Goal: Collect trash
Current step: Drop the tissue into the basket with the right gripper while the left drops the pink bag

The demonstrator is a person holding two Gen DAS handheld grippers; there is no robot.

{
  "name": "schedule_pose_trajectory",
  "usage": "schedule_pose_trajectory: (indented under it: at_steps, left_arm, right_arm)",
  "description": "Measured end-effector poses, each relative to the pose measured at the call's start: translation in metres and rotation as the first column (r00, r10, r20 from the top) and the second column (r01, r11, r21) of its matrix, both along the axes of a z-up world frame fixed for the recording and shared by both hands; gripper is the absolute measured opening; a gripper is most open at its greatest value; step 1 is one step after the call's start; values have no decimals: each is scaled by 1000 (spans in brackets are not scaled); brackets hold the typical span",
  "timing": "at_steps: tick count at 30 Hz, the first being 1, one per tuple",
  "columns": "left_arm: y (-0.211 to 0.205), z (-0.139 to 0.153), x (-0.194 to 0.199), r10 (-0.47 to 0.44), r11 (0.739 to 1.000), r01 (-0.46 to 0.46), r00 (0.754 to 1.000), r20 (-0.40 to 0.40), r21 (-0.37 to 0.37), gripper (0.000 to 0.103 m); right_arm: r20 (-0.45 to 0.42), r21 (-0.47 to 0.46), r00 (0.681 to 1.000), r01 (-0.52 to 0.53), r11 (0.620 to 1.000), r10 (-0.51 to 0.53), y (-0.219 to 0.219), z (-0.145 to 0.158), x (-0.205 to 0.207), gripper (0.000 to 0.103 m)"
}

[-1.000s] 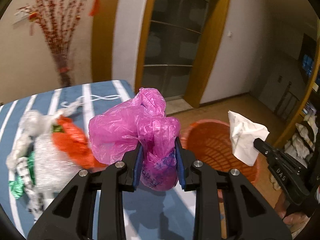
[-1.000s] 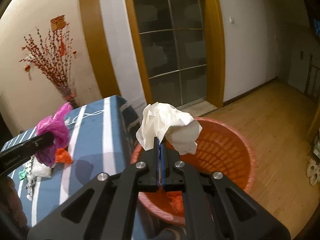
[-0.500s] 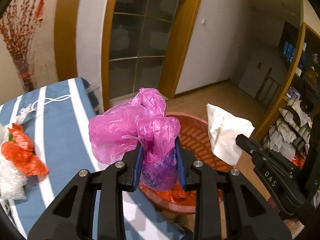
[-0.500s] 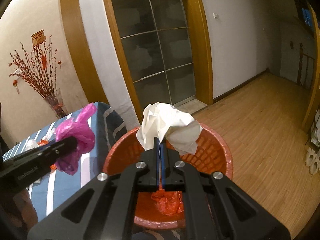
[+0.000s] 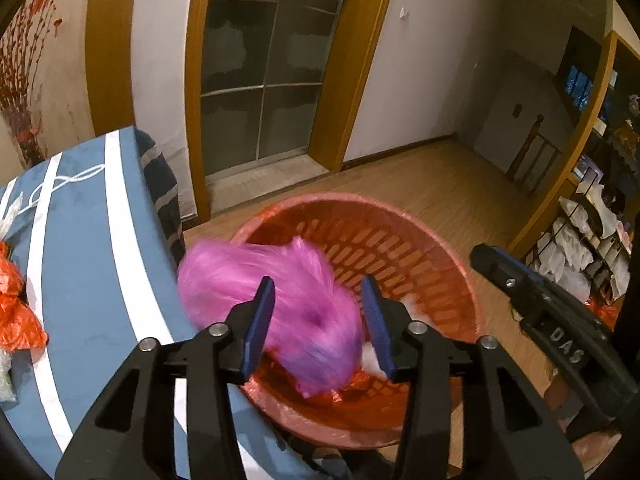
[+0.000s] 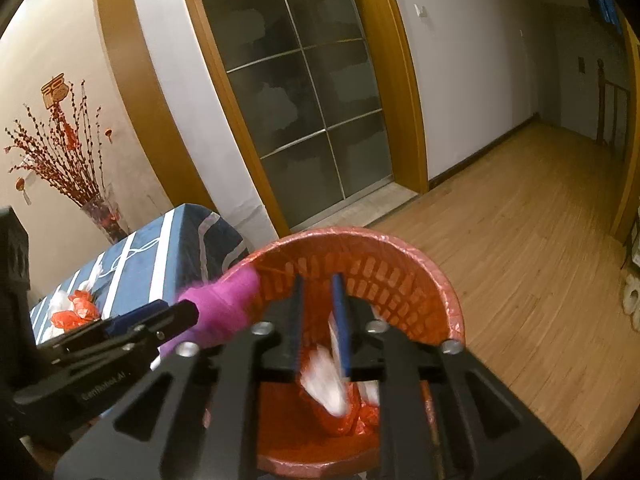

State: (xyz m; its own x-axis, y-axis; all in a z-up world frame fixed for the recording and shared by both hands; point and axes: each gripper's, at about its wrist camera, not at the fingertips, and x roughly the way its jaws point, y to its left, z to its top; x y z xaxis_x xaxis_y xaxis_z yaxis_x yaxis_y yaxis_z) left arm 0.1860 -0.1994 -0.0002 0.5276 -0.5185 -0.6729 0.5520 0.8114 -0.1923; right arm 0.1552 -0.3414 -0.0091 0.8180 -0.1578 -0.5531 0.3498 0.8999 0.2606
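Observation:
An orange slatted basket (image 5: pixel 360 202) lined with an orange bag stands on the floor beside the table. My left gripper (image 5: pixel 318 320) hangs over its near rim with jaws opening. A pink plastic bag (image 5: pixel 276 292) is between them, blurred in mid-fall and loose from the pads. My right gripper (image 6: pixel 320 318) is over the basket (image 6: pixel 400 248) too, jaws opening. A white crumpled tissue (image 6: pixel 324 380) drops below its pads into the basket. The right wrist view shows the pink bag (image 6: pixel 224 308) and the left gripper (image 6: pixel 160 316) at the left.
A table with a blue, white-striped cloth (image 5: pixel 80 240) lies left of the basket, with an orange plastic bag (image 5: pixel 16 312) and clear wrapping on it. A vase of red branches (image 6: pixel 100 216) stands behind. A cluttered shelf (image 5: pixel 580 240) is at the right; wooden floor (image 6: pixel 520 240) lies beyond.
Both grippers moved from beside the table to above the basket. Their jaws have parted: the pink bag and the white tissue, held before, are now falling.

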Motion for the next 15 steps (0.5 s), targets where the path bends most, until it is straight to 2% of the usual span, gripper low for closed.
schedule_pose_trajectory:
  at_steps: [3, 6, 10, 15]
  left_arm:
    - [8, -4, 0, 28, 999, -28, 1000, -6, 22, 49]
    - [17, -4, -2, 58, 998, -58, 998, 5, 36, 59]
    - [35, -2, -5, 90, 994, -92, 995, 36, 64, 67]
    - [52, -4, -10, 124, 987, -129, 991, 54, 94, 72]
  right_arm:
    - [-16, 1, 1000, 15, 1000, -15, -2, -6, -1, 30]
    - [-30, -2, 999, 33, 999, -33, -1, -10, -2, 38]
    - [-42, -14, 998, 48, 999, -49, 3, -12, -7, 49]
    - [-48, -34, 998, 39, 999, -41, 13, -12, -9, 60]
